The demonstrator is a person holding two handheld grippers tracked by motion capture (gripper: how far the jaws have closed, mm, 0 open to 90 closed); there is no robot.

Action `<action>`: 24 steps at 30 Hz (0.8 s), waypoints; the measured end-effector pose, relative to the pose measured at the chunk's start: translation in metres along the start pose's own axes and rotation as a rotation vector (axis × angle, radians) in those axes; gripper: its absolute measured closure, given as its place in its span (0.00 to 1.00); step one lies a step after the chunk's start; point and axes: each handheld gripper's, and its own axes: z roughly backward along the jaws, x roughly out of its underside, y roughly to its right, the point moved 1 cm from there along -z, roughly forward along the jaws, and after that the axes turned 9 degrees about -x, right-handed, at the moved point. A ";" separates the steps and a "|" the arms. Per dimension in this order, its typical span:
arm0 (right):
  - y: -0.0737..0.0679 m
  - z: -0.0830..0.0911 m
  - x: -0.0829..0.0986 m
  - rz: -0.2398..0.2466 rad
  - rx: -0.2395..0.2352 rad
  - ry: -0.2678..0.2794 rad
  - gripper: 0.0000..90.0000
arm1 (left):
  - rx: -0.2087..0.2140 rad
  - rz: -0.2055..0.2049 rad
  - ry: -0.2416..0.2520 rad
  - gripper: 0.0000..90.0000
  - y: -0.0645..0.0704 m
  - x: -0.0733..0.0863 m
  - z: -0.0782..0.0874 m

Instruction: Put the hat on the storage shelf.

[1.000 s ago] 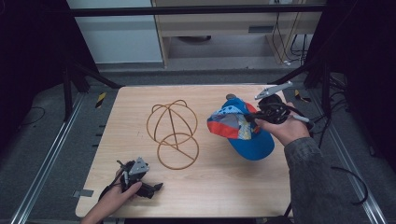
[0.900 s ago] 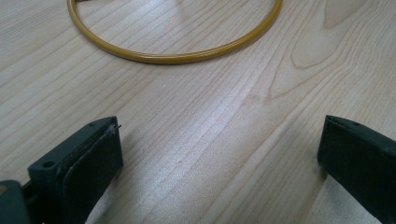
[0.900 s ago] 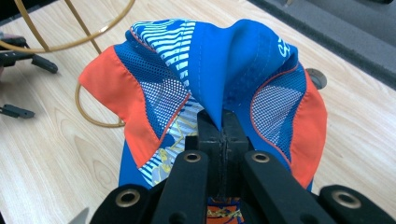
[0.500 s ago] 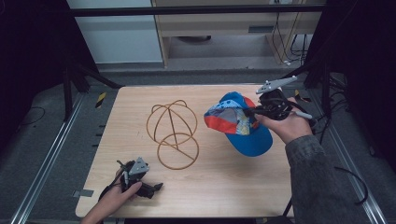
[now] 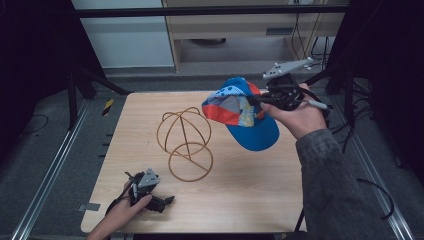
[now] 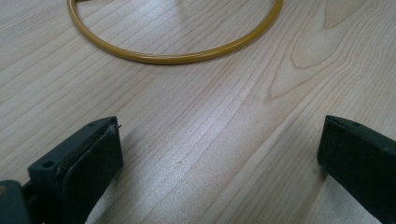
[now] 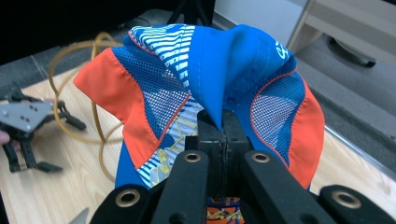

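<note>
High view: the right gripper (image 5: 260, 100) now holds the blue, orange and patterned mesh cap (image 5: 240, 117) clear of the pale wooden table (image 5: 240, 200), higher and farther left than half a second ago, just right of the gold wire dome-shaped hat stand (image 5: 186, 142). Likely heading onto the stand.

Left gripper view: the left gripper (image 6: 219, 161) rests spread on the table near the stand's base ring, unmoved.

Right gripper view: jaws pressed together, pinching a fold of cap fabric.
</note>
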 end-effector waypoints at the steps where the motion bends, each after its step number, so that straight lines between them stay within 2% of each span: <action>1: 0.000 0.000 0.000 0.000 0.000 0.000 1.00 | 0.000 0.000 0.000 0.00 0.000 0.000 0.000; 2: -0.002 -0.004 -0.009 0.003 -0.004 0.007 1.00 | 0.000 0.000 0.000 0.00 0.000 0.000 0.000; 6: -0.006 -0.014 -0.023 0.021 -0.020 0.008 1.00 | 0.002 0.000 0.000 0.00 0.000 0.000 0.000; 16: -0.021 -0.044 -0.045 0.046 -0.068 0.005 1.00 | 0.001 0.000 0.000 0.00 0.000 0.000 0.000; 24: -0.031 -0.059 -0.066 0.077 -0.092 -0.001 1.00 | 0.003 -0.002 0.001 0.00 0.000 0.000 0.000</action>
